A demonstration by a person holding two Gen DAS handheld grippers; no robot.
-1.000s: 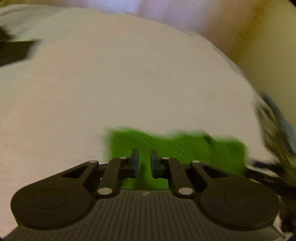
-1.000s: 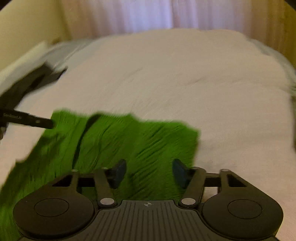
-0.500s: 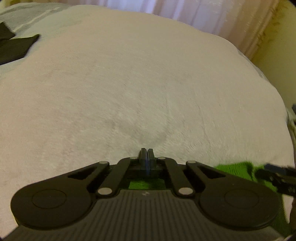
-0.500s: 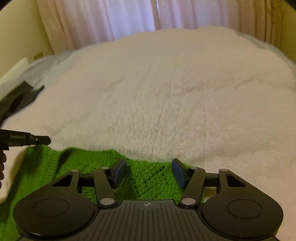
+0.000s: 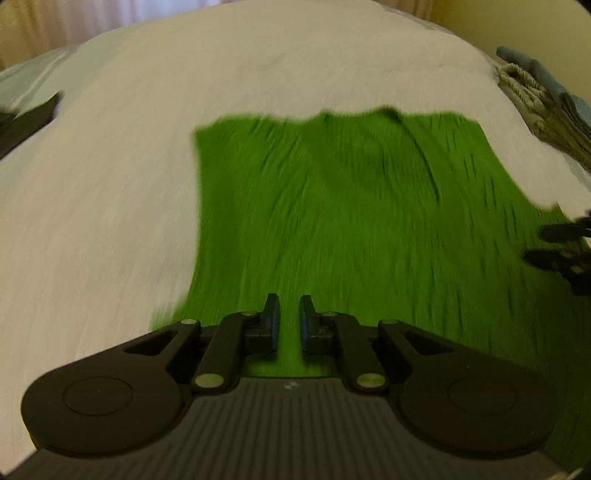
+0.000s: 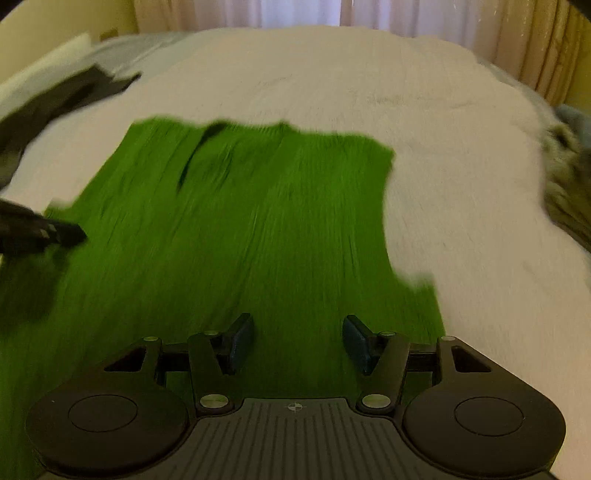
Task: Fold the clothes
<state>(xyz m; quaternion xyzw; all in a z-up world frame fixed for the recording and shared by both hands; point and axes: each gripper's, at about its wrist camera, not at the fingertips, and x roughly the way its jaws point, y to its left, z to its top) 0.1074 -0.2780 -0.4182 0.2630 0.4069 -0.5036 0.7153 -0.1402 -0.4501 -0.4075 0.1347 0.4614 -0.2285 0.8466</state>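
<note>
Both grippers, left (image 5: 287,321) slightly opening, right (image 6: 298,341) half open, are hovering empty above the green knit garment (image 5: 351,206) stretching away ahead.

One green knitted garment (image 5: 351,221) lay spread on one white bed cover (image 5: 110,166). Two grippers were in sight: the left gripper (image 5: 287,325) and the right gripper (image 6: 297,341), each with two fingers, four fingers in all. One dark piece of cloth (image 6: 62,96) lay at the cover's far left edge. At the right edge sat one heap of folded textiles (image 5: 543,96); it seemed to hold two pieces, one beige knit and one blue, though blur made that count uncertain. One curtained window (image 6: 295,11) stood behind.
</note>
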